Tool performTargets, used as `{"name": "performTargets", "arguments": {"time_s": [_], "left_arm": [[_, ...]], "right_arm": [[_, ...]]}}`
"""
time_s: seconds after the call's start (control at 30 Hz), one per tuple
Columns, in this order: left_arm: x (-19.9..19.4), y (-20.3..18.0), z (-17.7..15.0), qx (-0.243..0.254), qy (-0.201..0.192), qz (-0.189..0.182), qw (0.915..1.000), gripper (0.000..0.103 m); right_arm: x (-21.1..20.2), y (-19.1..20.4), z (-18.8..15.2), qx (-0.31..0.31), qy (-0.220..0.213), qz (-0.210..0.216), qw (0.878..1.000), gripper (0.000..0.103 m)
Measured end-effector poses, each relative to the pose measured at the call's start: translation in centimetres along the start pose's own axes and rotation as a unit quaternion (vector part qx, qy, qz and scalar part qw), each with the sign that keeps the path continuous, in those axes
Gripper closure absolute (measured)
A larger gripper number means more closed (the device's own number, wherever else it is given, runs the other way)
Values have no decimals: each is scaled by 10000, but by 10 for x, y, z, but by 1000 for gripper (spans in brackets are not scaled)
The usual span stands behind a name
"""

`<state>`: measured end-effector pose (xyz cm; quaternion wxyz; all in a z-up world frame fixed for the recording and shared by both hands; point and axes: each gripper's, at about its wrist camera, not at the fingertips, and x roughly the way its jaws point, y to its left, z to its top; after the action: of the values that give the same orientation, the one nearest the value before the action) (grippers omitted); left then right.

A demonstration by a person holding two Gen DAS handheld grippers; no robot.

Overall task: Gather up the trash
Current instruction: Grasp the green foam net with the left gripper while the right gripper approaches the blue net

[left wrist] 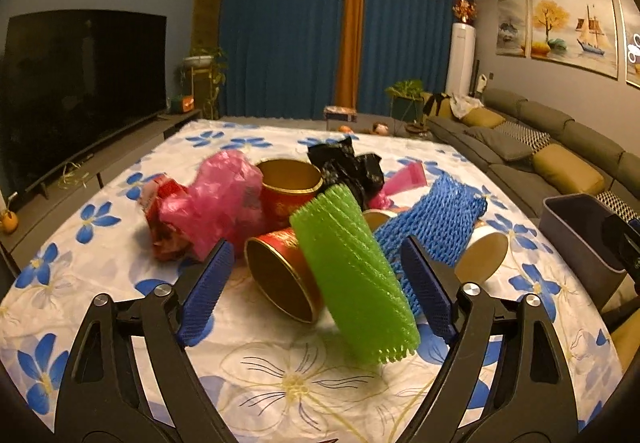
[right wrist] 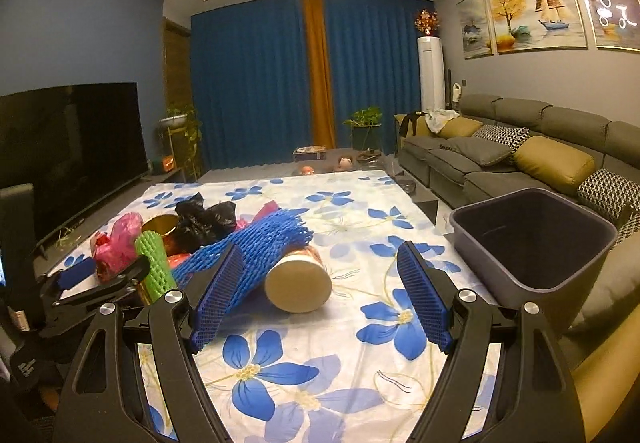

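Observation:
A trash pile lies on the flowered tablecloth: a green foam net sleeve, a blue foam net, two red-and-gold paper cups, a pink plastic bag, a black bag, and a cup on its side. My left gripper is open, its jaws either side of the green sleeve and a red cup. My right gripper is open, with the tipped cup and the blue net just ahead. The left gripper shows in the right wrist view.
A dark grey trash bin stands at the table's right edge, also in the left wrist view. A sofa runs along the right wall; a TV stands on the left.

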<state>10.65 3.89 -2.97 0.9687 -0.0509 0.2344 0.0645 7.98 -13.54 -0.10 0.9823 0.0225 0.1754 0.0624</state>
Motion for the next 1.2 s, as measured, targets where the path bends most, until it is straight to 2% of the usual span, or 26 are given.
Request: {"name": "performTargets", "arguments": {"time_s": [0.17,0.23,0.3,0.43,0.53,0.73,0.9,1.1,1.2], "left_arm": [[15,-1,-3,-28,295,-166,9994,43],[20,-1,-4,-65,398,-250,9989,54],[22,1,-5,-93,459,-309,9984,70],[23,4,-4,-157,459,-415,9980,84],[20,7,-3,-192,427,-503,9976,88],[-1,16,7,-269,194,-701,9970,89],[-16,27,16,-283,-87,-590,9978,89],[-11,40,17,-320,-21,-492,9983,89],[-7,43,16,-353,19,-523,9980,89]], "right_arm": [[11,4,-4,-41,122,67,9999,25],[15,7,-6,-67,165,95,9998,25],[20,9,-6,-78,204,124,9997,25],[30,15,-8,-106,341,196,9992,25],[35,19,-10,-150,439,251,9986,25],[53,28,-14,-188,647,315,9972,25],[71,36,-15,-200,833,405,9955,25],[91,25,-15,21,1008,264,9946,25],[101,18,-15,173,1160,228,9928,34]]}}
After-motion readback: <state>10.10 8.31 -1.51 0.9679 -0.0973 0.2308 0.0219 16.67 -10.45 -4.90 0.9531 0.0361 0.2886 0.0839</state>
